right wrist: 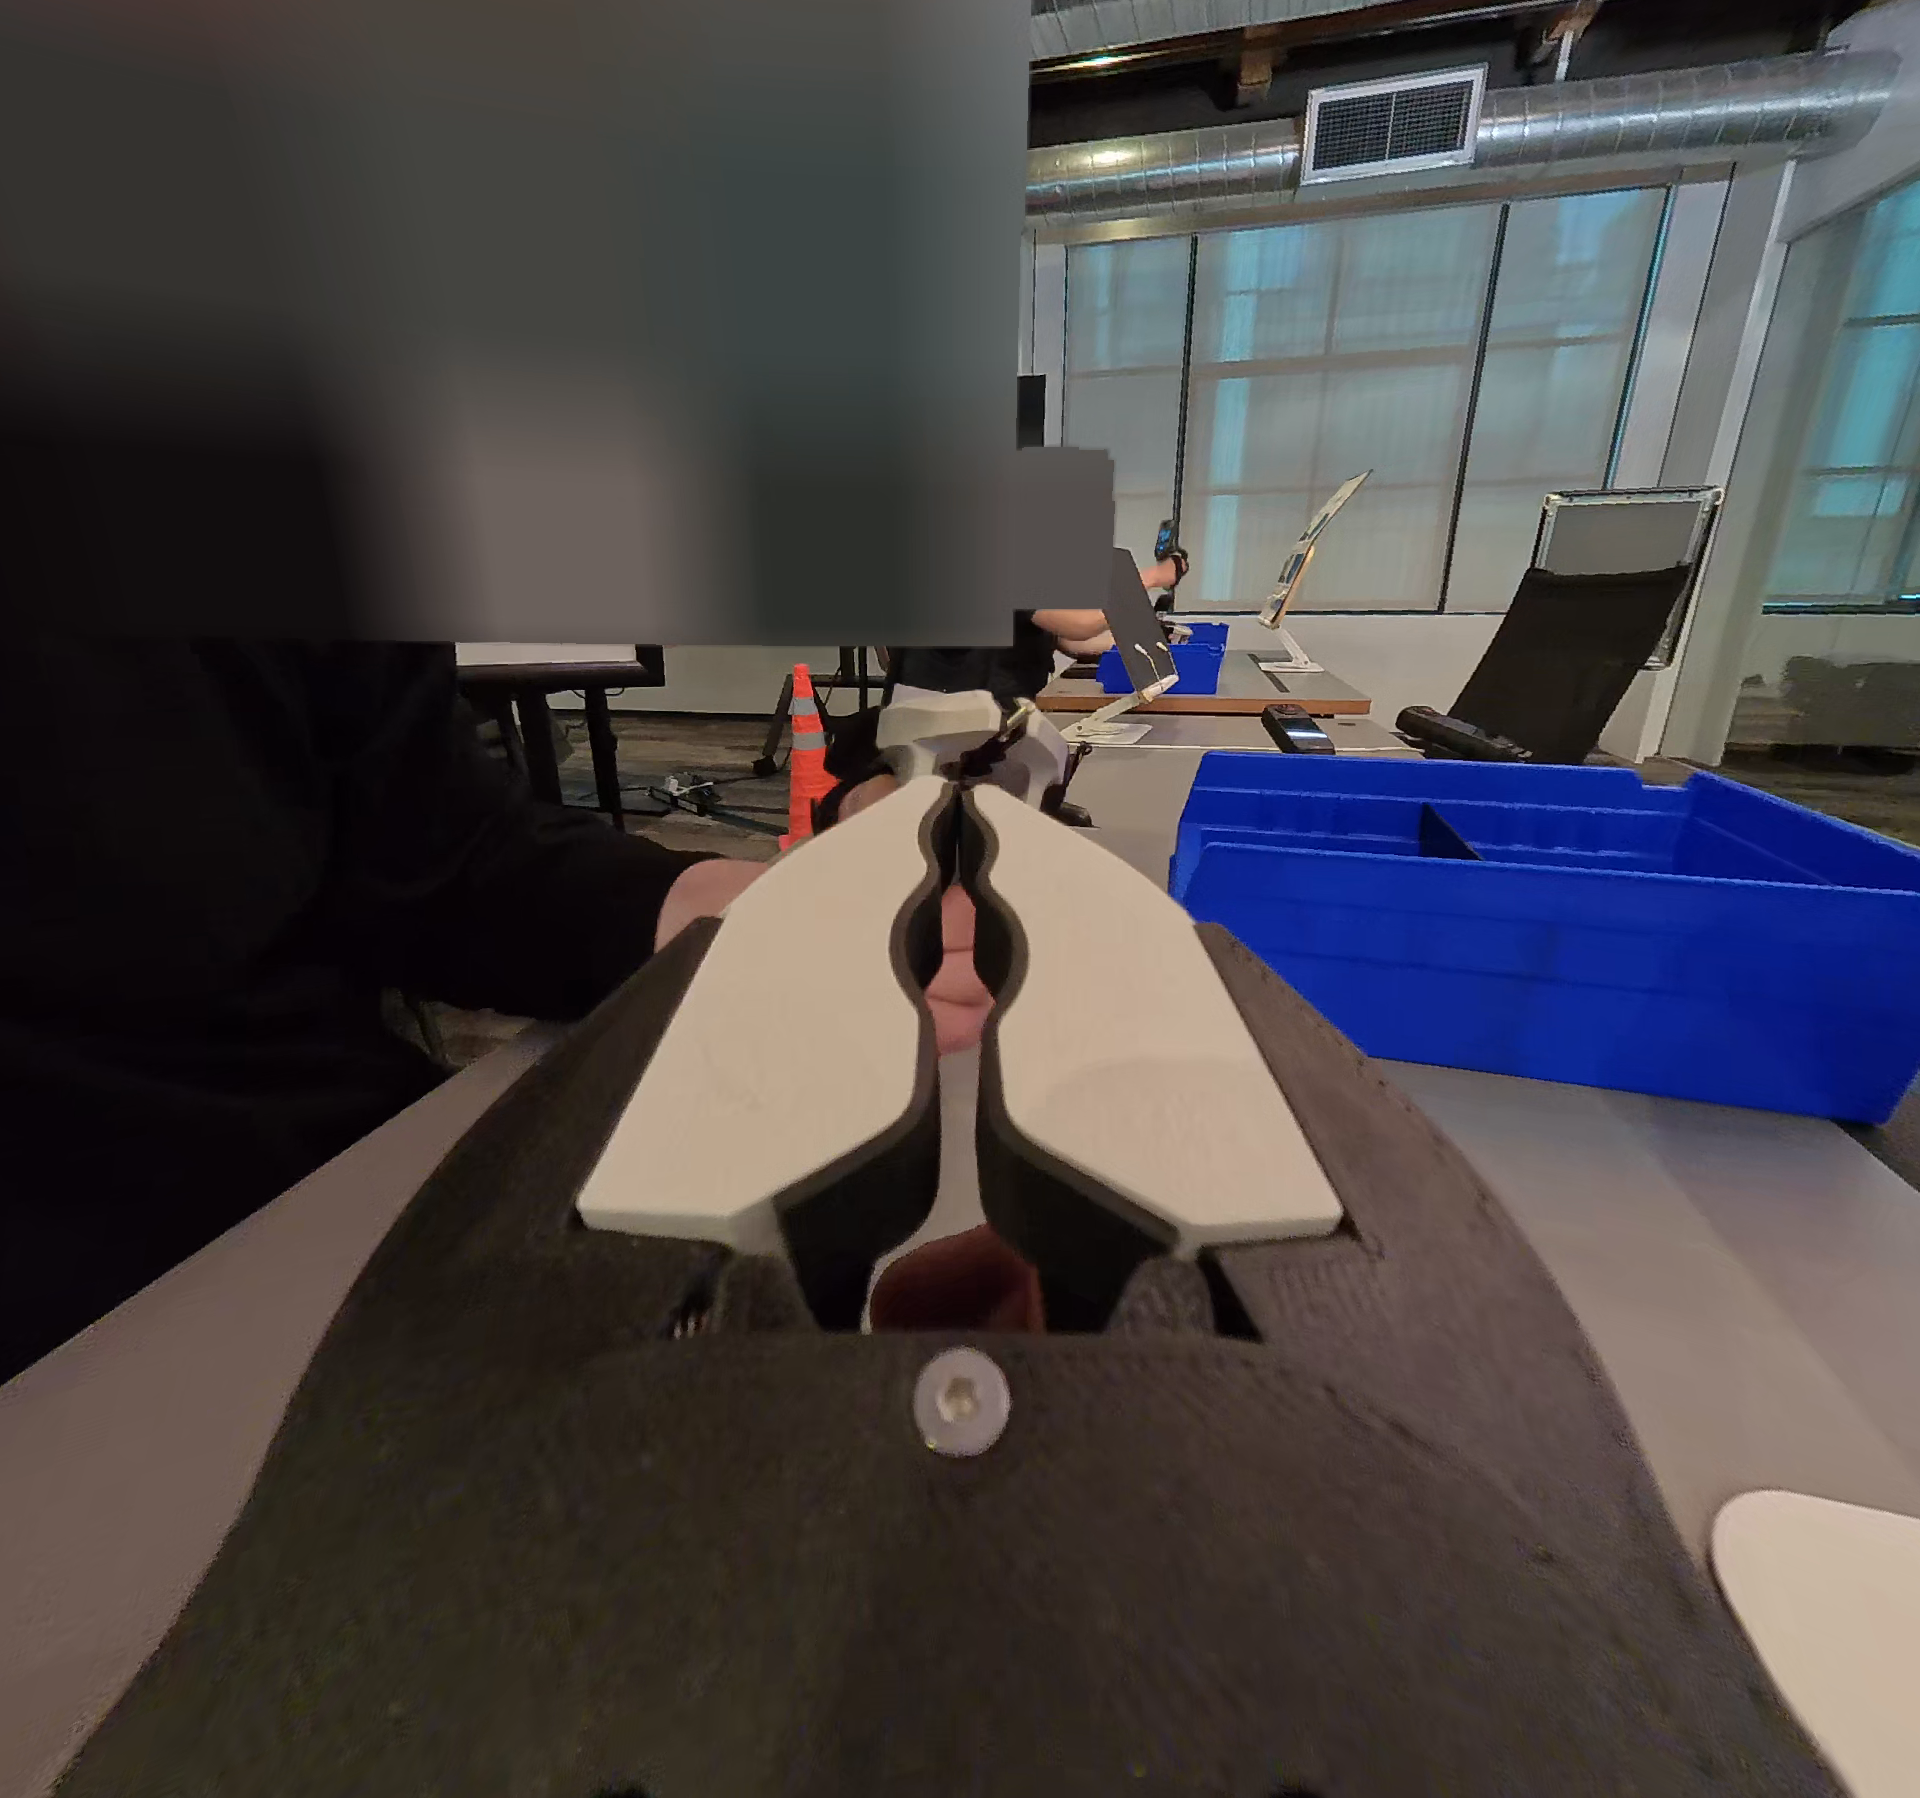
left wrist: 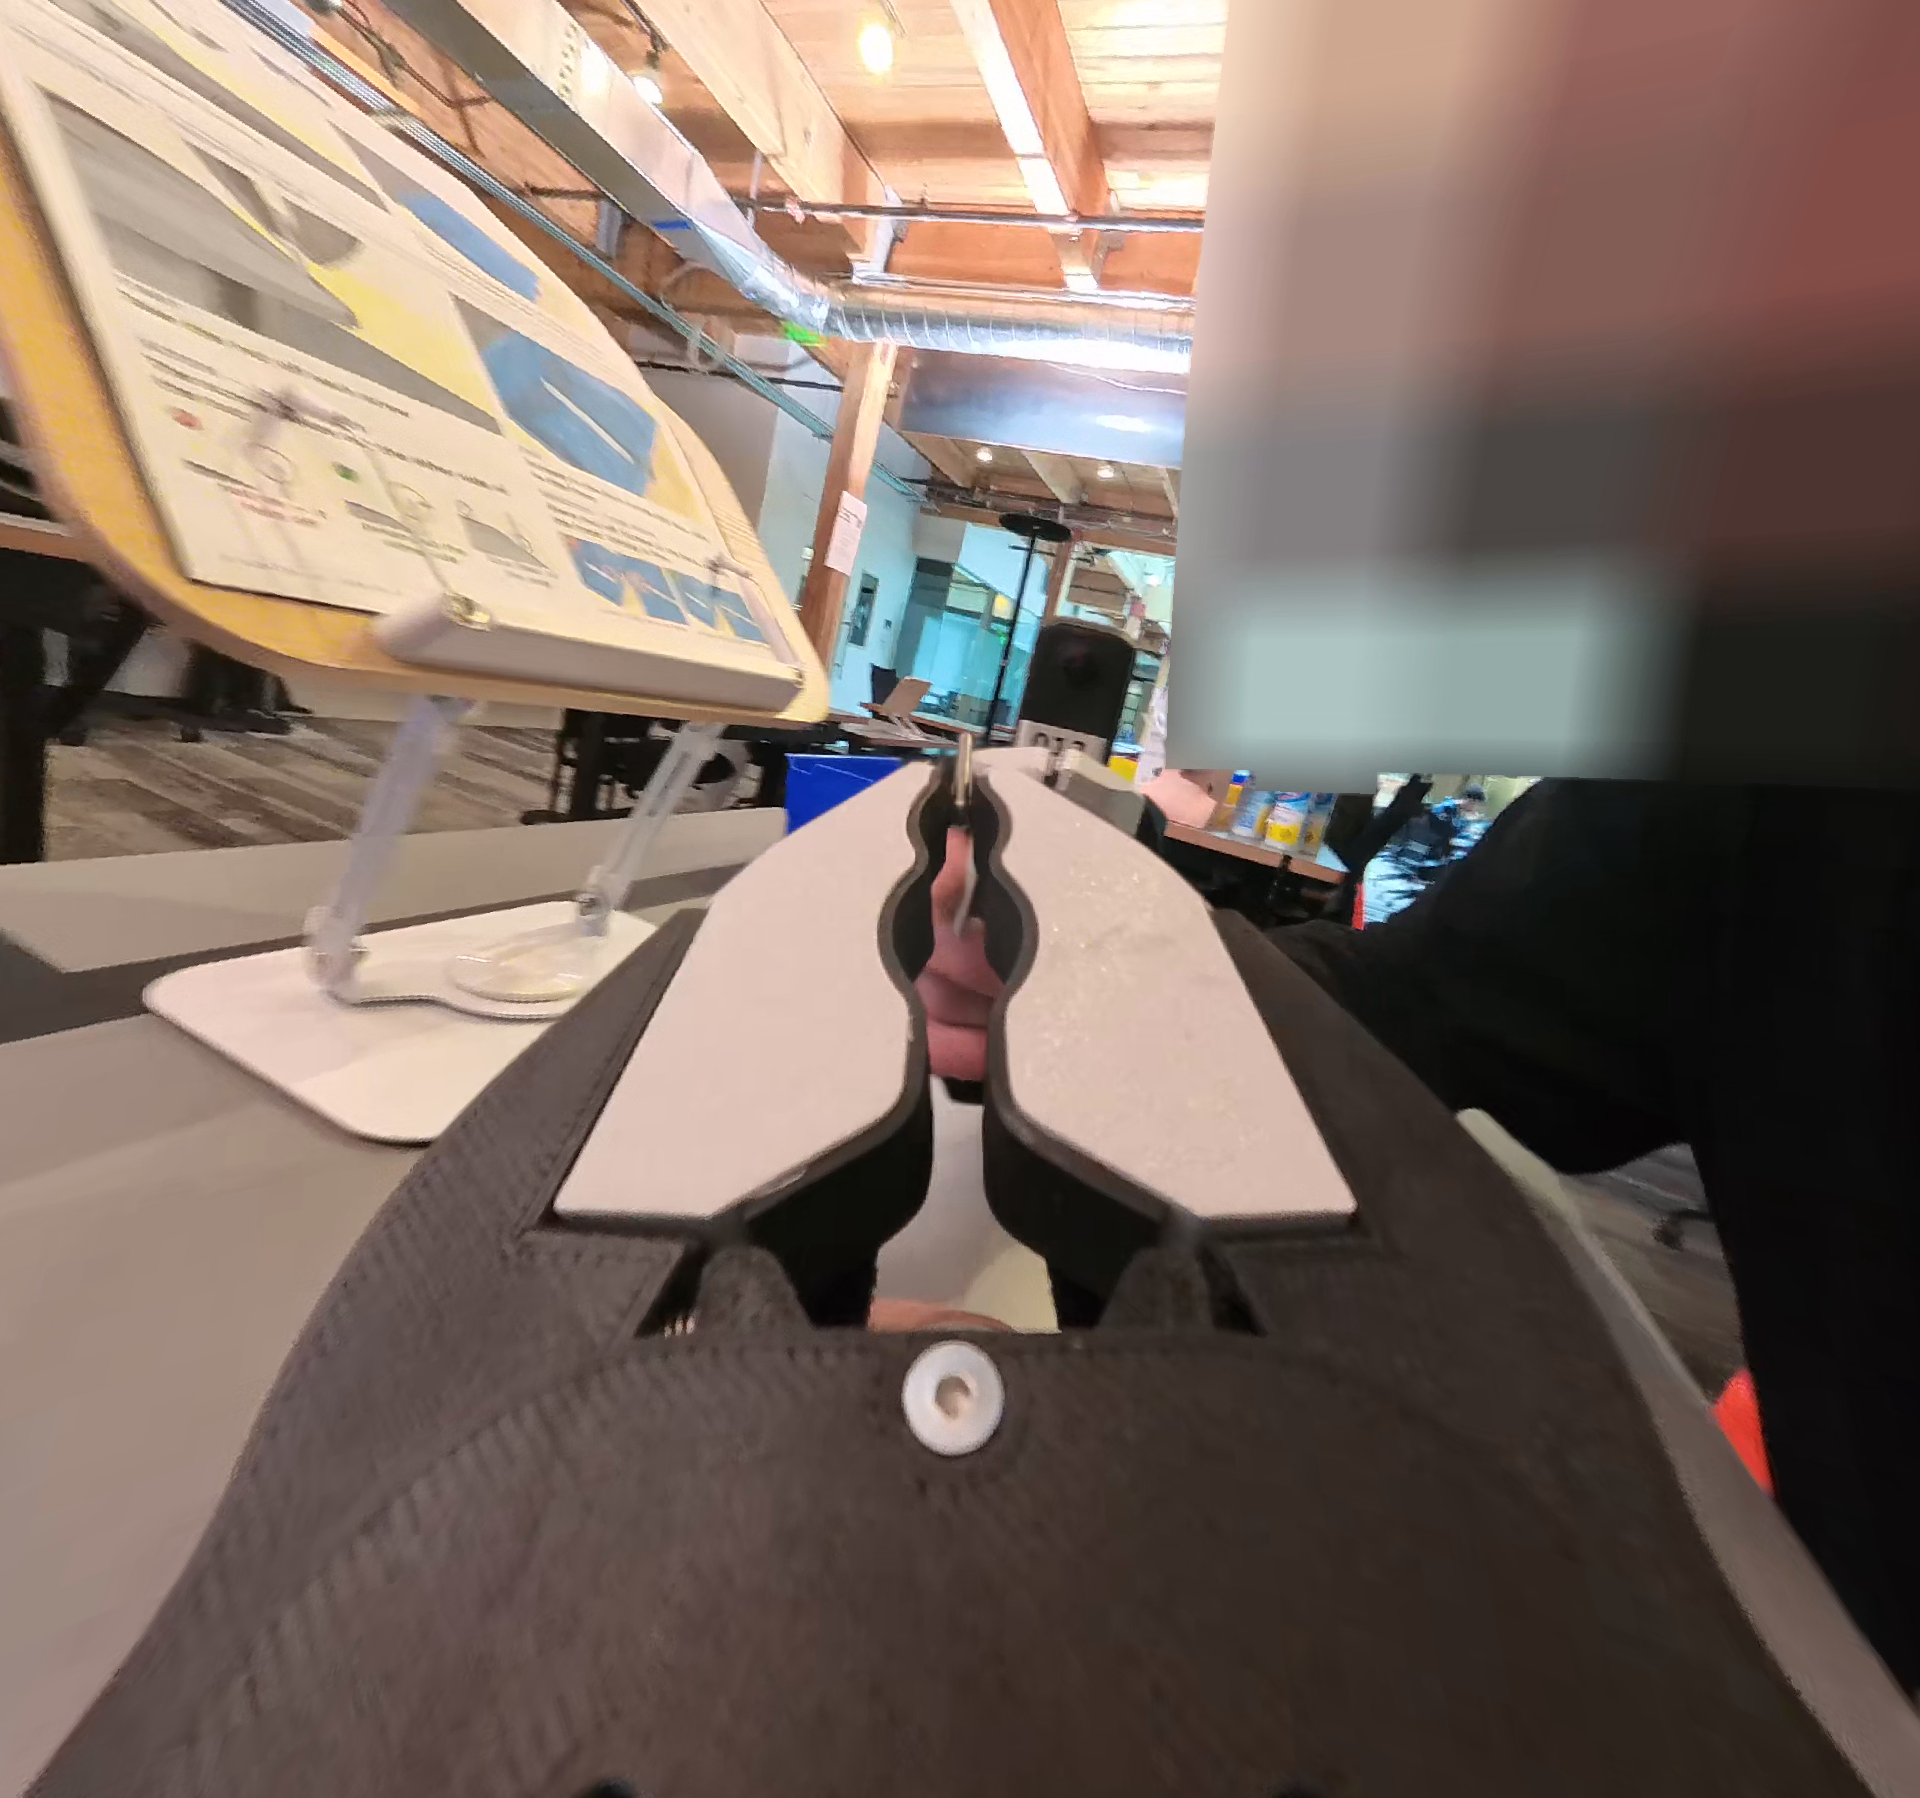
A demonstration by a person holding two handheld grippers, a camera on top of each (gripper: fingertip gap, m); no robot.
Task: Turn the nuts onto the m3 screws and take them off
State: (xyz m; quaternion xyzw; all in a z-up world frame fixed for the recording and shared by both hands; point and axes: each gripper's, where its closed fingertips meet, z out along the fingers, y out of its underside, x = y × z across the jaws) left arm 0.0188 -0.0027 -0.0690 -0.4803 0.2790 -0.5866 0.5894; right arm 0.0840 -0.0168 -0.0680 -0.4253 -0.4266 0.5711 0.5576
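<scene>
My left gripper is shut, and a thin silver screw stands up from between its tips. My right gripper is shut with a small dark piece, apparently the nut, at its tips. The two grippers meet tip to tip above the grey table. The right gripper shows just behind the screw in the left wrist view. The left gripper shows as a white body in the right wrist view. A hand shows through the gap between each pair of fingers.
A tilted document stand on a white base stands to the left. A blue divided bin sits on the table to the right. A person in a black sleeve is close by. An orange cone stands on the floor beyond. The left gripper's tips are roughly 8 cm from the right gripper's.
</scene>
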